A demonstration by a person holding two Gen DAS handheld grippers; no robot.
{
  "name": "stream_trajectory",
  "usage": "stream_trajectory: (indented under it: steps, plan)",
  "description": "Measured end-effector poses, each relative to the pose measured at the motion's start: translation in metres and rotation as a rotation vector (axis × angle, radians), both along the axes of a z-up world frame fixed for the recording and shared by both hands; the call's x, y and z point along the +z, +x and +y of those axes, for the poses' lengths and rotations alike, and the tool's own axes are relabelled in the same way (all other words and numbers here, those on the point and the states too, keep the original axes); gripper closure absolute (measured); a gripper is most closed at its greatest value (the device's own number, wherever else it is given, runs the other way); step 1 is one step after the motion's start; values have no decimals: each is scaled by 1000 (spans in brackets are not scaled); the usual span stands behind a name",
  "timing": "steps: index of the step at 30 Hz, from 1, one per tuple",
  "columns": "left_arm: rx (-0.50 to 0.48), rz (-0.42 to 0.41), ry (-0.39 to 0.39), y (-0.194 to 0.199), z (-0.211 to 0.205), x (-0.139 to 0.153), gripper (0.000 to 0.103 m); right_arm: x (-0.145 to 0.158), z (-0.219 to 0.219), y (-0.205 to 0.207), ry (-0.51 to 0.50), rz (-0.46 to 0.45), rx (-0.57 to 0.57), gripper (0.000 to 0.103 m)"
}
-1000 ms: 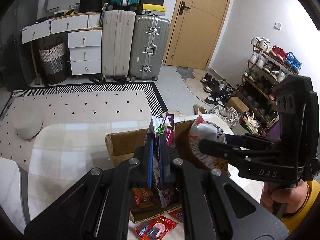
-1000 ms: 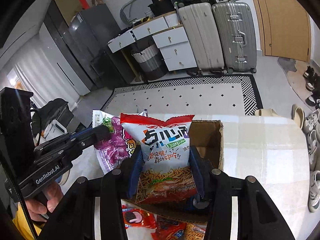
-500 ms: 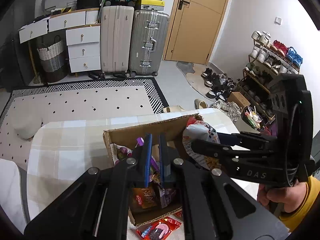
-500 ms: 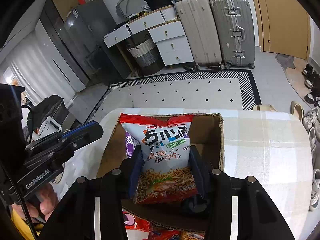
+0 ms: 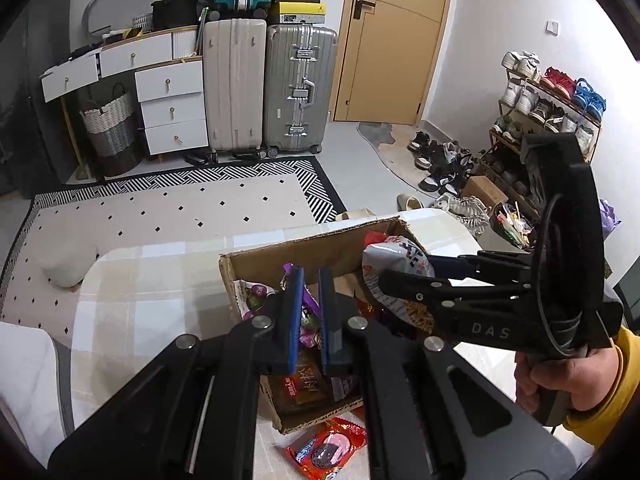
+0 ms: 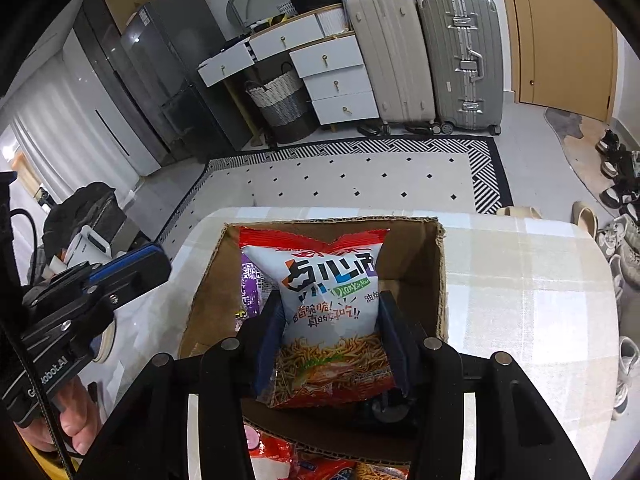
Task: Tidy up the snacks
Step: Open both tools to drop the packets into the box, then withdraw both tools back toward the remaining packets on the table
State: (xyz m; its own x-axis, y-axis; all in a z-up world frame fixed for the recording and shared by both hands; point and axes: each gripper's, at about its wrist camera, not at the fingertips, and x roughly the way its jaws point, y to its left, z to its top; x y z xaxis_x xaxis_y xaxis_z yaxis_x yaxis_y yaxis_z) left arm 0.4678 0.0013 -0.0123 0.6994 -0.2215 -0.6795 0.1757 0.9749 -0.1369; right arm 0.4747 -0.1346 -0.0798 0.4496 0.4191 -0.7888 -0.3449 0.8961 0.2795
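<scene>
Left wrist view: the left gripper (image 5: 310, 312) hangs over the cardboard box (image 5: 280, 254) on the table (image 5: 152, 280), its jaws nearly closed and holding nothing. A purple snack packet (image 5: 306, 304) lies in the box below. A red packet (image 5: 328, 446) lies on the table at the box's near side.

Right wrist view: the right gripper (image 6: 332, 340), jaws just eased wider, flanks the white-and-red chip bag (image 6: 330, 300) standing inside the box (image 6: 416, 248), pads still against its sides. A purple packet (image 6: 250, 284) lies left of it.

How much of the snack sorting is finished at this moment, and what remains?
Done: several packets, one purple, lie in the cardboard box. In hand: the right gripper lowers a noodle snack bag into the box, its jaws just easing open. Left: a red packet waits on the table outside.
</scene>
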Motion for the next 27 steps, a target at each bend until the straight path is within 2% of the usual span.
stream_trajectory:
  steps: [2, 4, 5, 6, 11, 13, 15, 17, 19, 22, 25, 26, 27]
  plan:
    - [5, -7, 1, -6, 1, 4, 97, 2, -1, -1, 2, -9, -9, 53]
    - [11, -13, 6, -12, 1, 9, 86, 8, -3, -4, 8, -27, -10, 52]
    - [13, -17, 7, -16, 2, 11, 75, 11, -2, -6, 0, -35, -11, 52]
    - [14, -25, 5, -21, 2, 14, 68, 15, -3, -9, -3, -45, -12, 52]
    - [18, -43, 7, -52, 4, 30, 67, 39, -7, -29, 7, -77, -9, 52]
    - [21, -53, 9, -69, 4, 39, 63, 53, -11, -42, 17, -89, -5, 52]
    - [28, -67, 4, -84, 6, 47, 52, 64, -12, -55, 22, -107, -2, 52]
    - [32, -87, 4, -106, 6, 59, 49, 79, -12, -72, 26, -130, 7, 51]
    - [28, -102, 6, -124, 4, 69, 48, 94, -12, -89, 20, -150, 19, 49]
    - [23, -126, 9, -155, 1, 88, 48, 113, -12, -115, 26, -188, 29, 39]
    - [24, -149, 8, -185, -4, 101, 38, 133, -15, -149, 43, -235, 53, 37]
    - [28, -157, 10, -195, -5, 105, 31, 139, -15, -159, 44, -252, 59, 37]
    - [33, -165, 13, -206, -6, 109, 28, 149, -16, -174, 42, -292, 60, 37]
